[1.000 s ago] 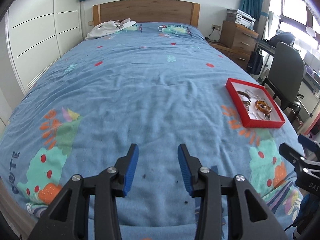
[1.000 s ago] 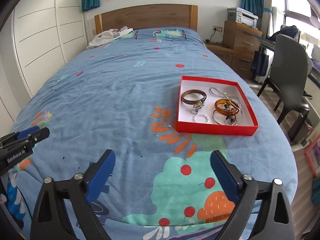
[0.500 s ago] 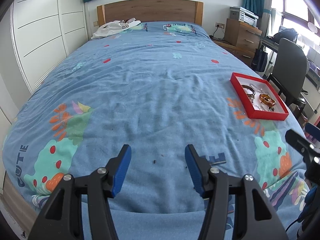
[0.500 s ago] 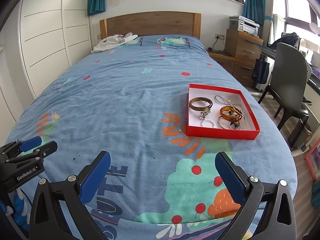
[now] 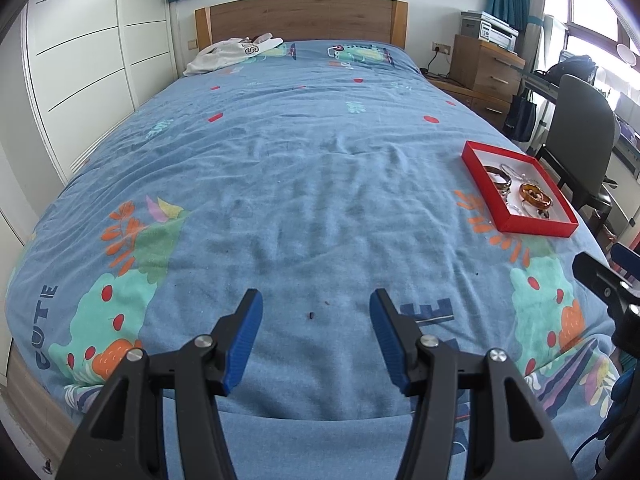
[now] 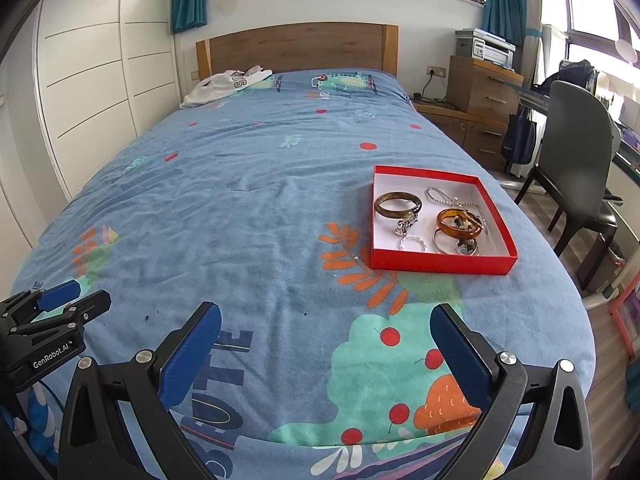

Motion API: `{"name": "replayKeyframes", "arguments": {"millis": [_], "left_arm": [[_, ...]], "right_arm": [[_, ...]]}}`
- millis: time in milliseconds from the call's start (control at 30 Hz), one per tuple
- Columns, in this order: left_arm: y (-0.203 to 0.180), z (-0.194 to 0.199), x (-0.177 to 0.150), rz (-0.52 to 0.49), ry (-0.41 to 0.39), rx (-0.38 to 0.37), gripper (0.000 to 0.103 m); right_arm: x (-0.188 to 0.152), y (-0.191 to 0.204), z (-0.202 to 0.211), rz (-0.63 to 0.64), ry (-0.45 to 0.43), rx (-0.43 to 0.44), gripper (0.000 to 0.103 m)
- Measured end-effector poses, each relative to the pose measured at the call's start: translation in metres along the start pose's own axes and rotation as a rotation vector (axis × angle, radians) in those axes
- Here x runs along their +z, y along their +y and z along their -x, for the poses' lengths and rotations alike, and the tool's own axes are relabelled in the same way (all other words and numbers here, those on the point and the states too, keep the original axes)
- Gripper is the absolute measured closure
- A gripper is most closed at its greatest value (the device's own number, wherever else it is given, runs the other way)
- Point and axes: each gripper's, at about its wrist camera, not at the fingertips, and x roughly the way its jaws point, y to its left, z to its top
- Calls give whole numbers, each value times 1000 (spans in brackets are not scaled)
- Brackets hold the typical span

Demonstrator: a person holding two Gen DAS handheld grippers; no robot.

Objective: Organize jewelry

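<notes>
Now your left tool [image 5: 316, 306] has just spread, empty; right tool [image 6: 325, 330] gapes wide, jewelry waiting in the red box [image 6: 440, 266].

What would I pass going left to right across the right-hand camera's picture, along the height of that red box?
White panelled wardrobe → blue patterned bedspread → dark brown bangle in the red cardboard tray → amber translucent bangle → dark grey chair.
</notes>
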Motion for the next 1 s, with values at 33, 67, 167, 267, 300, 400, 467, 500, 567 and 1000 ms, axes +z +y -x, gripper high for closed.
{"name": "replayKeyframes", "arguments": {"millis": [33,67,167,267,300,400,467,500,567,1000], "left_arm": [[0,0,0,0,0,0,49],[0,0,0,0,0,0,49],[0,0,0,1,-1,-1,49],[0,0,0,0,-1,-1,49],[1,0,-1,0,-1,0,49],[1,0,-1,1,-1,-1,49],[1,0,-1,0,-2,0,49],[1,0,-1,1,-2,-1,49],[2,1,-1,3,-5,0,49],[5,1,-1,9,-1,-4,49]], "right_arm": [[0,0,0,0,1,0,1],[0,0,-1,1,2,1,1],[0,1,-2,5,6,2,1],[-1,2,-3,9,9,3,1],[-2,3,-4,10,11,4,1],[-2,3,-4,12,12,4,1],[-3,3,-4,13,14,4,1],[-3,4,-5,15,16,4,1],[-4,5,-6,16,19,4,1],[-5,8,-8,27,28,6,1]]}}
